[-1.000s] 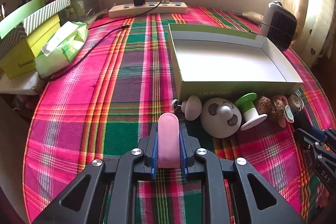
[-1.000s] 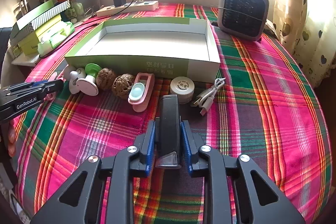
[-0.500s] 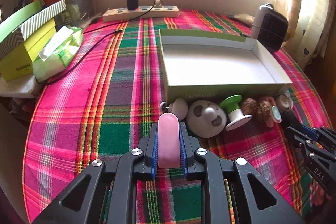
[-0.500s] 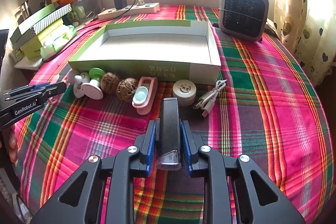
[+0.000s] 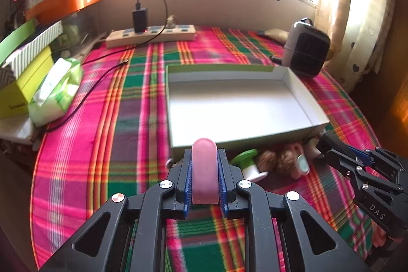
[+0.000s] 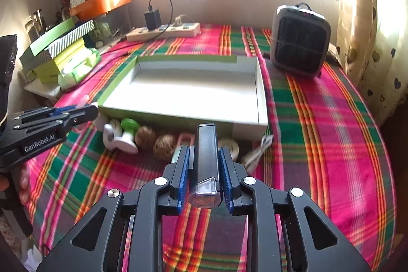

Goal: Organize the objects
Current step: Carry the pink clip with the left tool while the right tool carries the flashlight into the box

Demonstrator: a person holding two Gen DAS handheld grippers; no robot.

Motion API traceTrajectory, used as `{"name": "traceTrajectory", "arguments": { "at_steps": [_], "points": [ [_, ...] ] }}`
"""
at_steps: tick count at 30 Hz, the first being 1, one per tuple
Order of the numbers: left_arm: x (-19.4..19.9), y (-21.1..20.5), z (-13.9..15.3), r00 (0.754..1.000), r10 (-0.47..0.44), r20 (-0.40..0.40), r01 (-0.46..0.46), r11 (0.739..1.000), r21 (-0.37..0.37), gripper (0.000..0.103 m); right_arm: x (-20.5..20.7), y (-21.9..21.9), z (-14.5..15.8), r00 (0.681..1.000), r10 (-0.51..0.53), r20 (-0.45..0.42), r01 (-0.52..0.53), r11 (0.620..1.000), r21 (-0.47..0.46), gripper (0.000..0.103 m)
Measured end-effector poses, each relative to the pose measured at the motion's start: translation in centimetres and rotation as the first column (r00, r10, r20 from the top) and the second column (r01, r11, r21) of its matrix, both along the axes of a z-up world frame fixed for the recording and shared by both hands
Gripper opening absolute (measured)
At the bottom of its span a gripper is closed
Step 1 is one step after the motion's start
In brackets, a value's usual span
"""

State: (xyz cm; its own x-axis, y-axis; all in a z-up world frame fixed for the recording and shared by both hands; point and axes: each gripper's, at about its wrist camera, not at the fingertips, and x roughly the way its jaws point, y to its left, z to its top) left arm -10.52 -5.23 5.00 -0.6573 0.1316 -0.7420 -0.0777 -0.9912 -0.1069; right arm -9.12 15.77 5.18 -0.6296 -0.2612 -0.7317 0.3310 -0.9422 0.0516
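Observation:
My left gripper point(image 5: 204, 157) is shut on a pink rounded bar point(image 5: 204, 170), held above the cloth just short of the near wall of the shallow white-lined box point(image 5: 237, 106). My right gripper point(image 6: 206, 157) is shut on a black bar with a clear end point(image 6: 206, 159), also raised before the box point(image 6: 193, 91). Along the box's near wall lie a green-and-white spool point(image 6: 127, 134), two brown balls point(image 6: 163, 144), a pink clip point(image 6: 182, 142), a round white disc point(image 6: 229, 147) and a white cable point(image 6: 257, 152). The box holds nothing.
A small heater point(image 6: 299, 40) stands at the back right. A power strip with a charger point(image 5: 150, 33) lies at the back. Green boxes and a tissue pack point(image 5: 56, 91) sit at the left edge. The plaid table drops off left and right.
Both grippers have risen and moved forward toward the box, each keeping its bar. The box now looks closer and the row of small objects lies lower in both views.

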Motion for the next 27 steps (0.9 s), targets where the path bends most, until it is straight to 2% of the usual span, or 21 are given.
{"name": "traceTrajectory", "arguments": {
  "at_steps": [8,15,21,27],
  "points": [
    [-2.5,1.2,1.4,0.999,-0.034,-0.022,0.034,0.999,-0.002,0.016,-2.8,-0.6,1.4,1.0,0.008,-0.011,-0.008,1.0,-0.005,0.025],
    [-5.8,1.3,1.2,0.999,-0.038,0.005,0.038,0.999,0.032,0.016,-6.1,-1.2,1.8,1.0,-0.002,-0.002,0.002,1.0,-0.015,0.025],
    [-8.5,1.7,0.9,0.999,-0.039,0.008,0.039,0.999,0.015,0.016,-9.2,-2.4,1.2,1.0,0.002,0.013,-0.002,1.0,0.001,0.025],
    [-10.9,2.0,-0.3,0.998,-0.047,0.044,0.047,0.999,0.006,0.016,-12.4,-2.6,-0.3,0.998,-0.007,0.069,0.007,1.0,-0.006,0.025]
  ]
}}
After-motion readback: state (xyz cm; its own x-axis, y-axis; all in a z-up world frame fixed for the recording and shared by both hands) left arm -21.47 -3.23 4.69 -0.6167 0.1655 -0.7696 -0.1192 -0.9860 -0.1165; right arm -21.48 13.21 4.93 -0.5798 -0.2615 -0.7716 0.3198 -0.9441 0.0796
